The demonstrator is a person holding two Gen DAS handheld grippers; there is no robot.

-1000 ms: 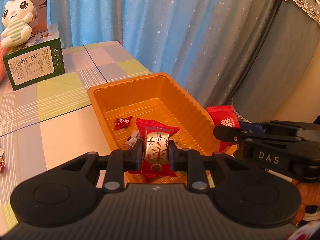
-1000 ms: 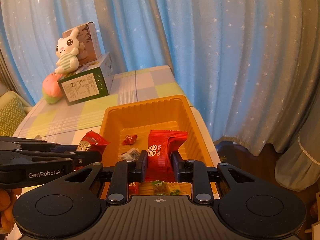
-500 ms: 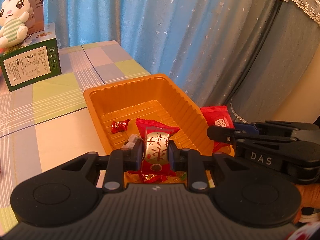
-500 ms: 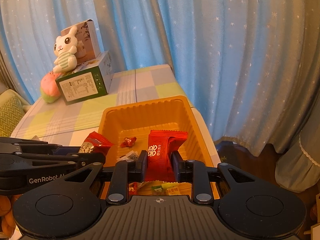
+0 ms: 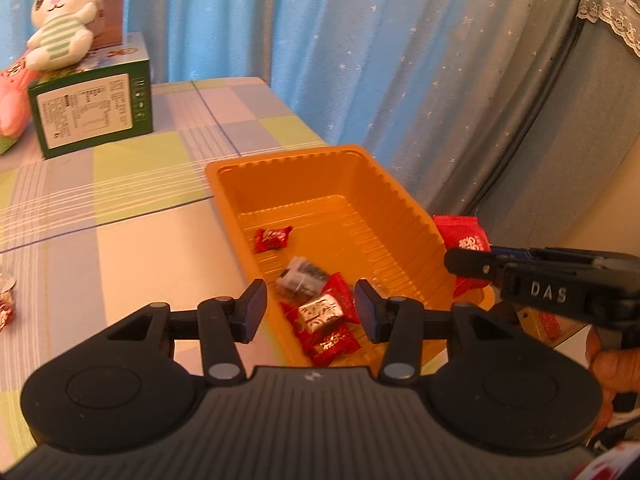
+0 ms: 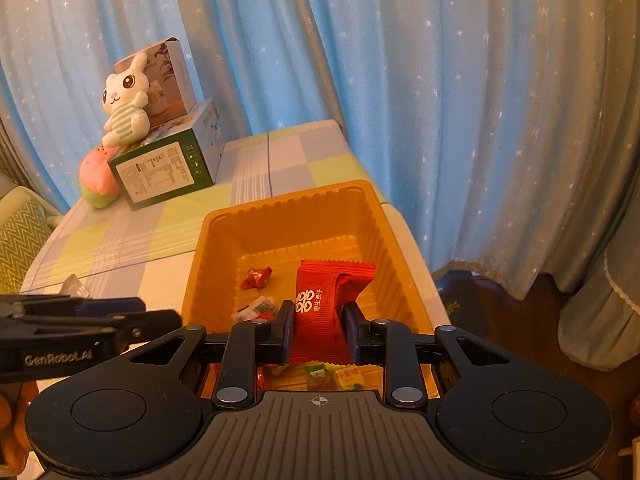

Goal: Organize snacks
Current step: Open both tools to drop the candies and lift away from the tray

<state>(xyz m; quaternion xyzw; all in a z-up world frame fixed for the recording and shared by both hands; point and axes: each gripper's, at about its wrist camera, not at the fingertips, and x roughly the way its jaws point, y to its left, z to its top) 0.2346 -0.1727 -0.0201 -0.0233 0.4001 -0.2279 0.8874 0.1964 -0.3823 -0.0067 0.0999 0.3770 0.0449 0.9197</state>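
An orange plastic tray (image 5: 404, 208) sits at the table's right edge and holds several wrapped candies. My left gripper (image 5: 310, 312) is open above the tray's near end, and a red and silver candy (image 5: 322, 312) lies in the tray between its fingers. A small red candy (image 5: 272, 238) lies farther in. My right gripper (image 6: 317, 330) is shut on a red snack packet (image 6: 328, 304) above the tray (image 6: 216, 240). The right gripper with its packet (image 5: 464, 240) shows in the left wrist view beside the tray's right wall.
A green box (image 5: 92, 112) with a plush rabbit (image 5: 60, 28) on top stands at the table's far left. Loose candies (image 5: 6, 308) lie at the left edge. Blue curtains hang behind. The table's edge runs just right of the tray.
My left gripper has opened and let go of the red and silver candy, which now lies in the tray. The right gripper still holds its packet.
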